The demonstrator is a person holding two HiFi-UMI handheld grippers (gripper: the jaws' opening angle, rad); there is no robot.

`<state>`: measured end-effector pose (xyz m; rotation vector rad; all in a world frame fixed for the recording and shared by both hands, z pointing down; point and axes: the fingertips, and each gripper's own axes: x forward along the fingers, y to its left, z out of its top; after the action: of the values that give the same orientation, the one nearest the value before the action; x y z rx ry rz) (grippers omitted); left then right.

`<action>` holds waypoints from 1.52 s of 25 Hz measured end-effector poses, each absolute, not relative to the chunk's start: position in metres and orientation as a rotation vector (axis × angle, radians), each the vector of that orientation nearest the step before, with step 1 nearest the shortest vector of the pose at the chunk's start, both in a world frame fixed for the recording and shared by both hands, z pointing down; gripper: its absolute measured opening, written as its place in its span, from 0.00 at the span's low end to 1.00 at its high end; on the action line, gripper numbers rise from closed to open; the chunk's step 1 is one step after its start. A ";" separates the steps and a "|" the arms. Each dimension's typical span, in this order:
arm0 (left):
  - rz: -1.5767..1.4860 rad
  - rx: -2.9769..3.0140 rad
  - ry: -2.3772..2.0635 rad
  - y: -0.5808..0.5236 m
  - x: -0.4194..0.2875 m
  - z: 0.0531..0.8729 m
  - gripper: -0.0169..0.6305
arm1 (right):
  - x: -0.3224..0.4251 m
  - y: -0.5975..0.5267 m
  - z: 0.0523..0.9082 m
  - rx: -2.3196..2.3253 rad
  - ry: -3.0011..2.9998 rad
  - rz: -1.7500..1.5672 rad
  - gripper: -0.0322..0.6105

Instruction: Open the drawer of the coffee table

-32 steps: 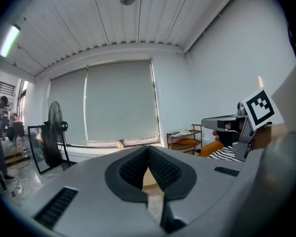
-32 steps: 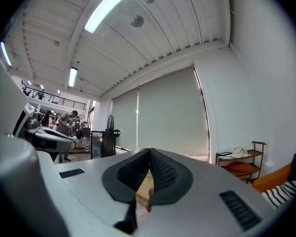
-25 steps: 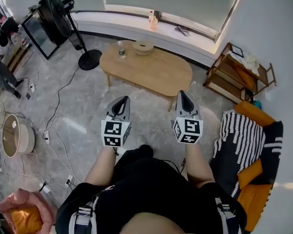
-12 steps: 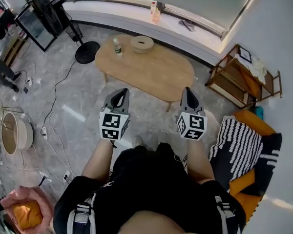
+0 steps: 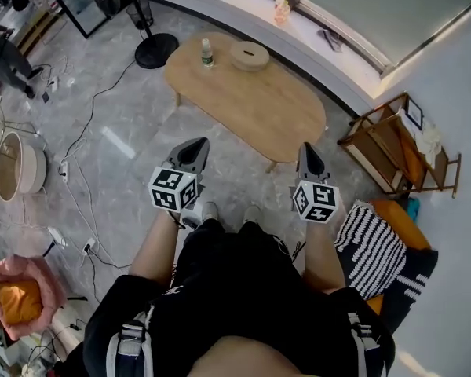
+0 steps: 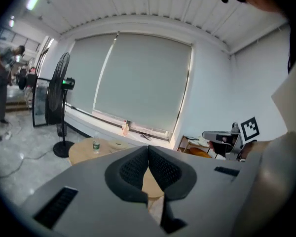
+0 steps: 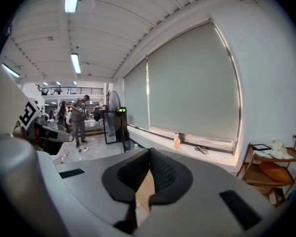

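Observation:
The coffee table [image 5: 255,104] is an oval, light-wood table on a grey marble floor; no drawer front shows in any view. My left gripper [image 5: 195,146] is shut and empty, its tips just short of the table's near edge. My right gripper [image 5: 306,149] is also shut and empty, over the floor by the table's near right end. In the left gripper view the jaws [image 6: 148,147] meet, with the table top [image 6: 84,152] beyond. In the right gripper view the closed gripper [image 7: 149,151] has a strip of table [image 7: 145,187] showing below the pads.
A water bottle [image 5: 207,52] and a round wooden bowl [image 5: 249,55] stand on the table's far end. A fan's base [image 5: 155,51] is at its far left, a wooden shelf [image 5: 400,144] to the right, a striped cushion [image 5: 374,250] at near right. Cables [image 5: 78,187] run along the floor at left.
Both grippers have come closer to the table's near edge and sit lower. The table looks larger and nearer in the head view. Both pairs of jaws stayed shut.

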<state>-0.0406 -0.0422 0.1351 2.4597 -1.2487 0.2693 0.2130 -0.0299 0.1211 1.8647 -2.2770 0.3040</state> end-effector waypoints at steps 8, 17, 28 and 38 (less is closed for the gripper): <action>-0.168 2.211 -1.062 -0.063 -0.085 0.227 0.06 | 0.192 -0.043 0.191 1.623 -2.308 0.363 0.07; -0.437 1.895 -0.933 -0.103 -0.112 0.384 0.06 | 0.203 -0.050 0.327 1.609 -2.147 0.633 0.08; -0.339 1.814 -0.865 -0.152 -0.089 0.607 0.08 | 0.222 -0.047 0.539 1.562 -1.990 0.741 0.08; -0.398 1.694 -0.787 -0.207 -0.037 0.790 0.43 | 0.260 -0.056 0.714 1.548 -1.944 0.893 0.42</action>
<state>-0.0365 -0.2066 0.7904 1.6936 -0.7869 -0.3976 0.2602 -0.0560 0.7140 1.5482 -1.9436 0.8930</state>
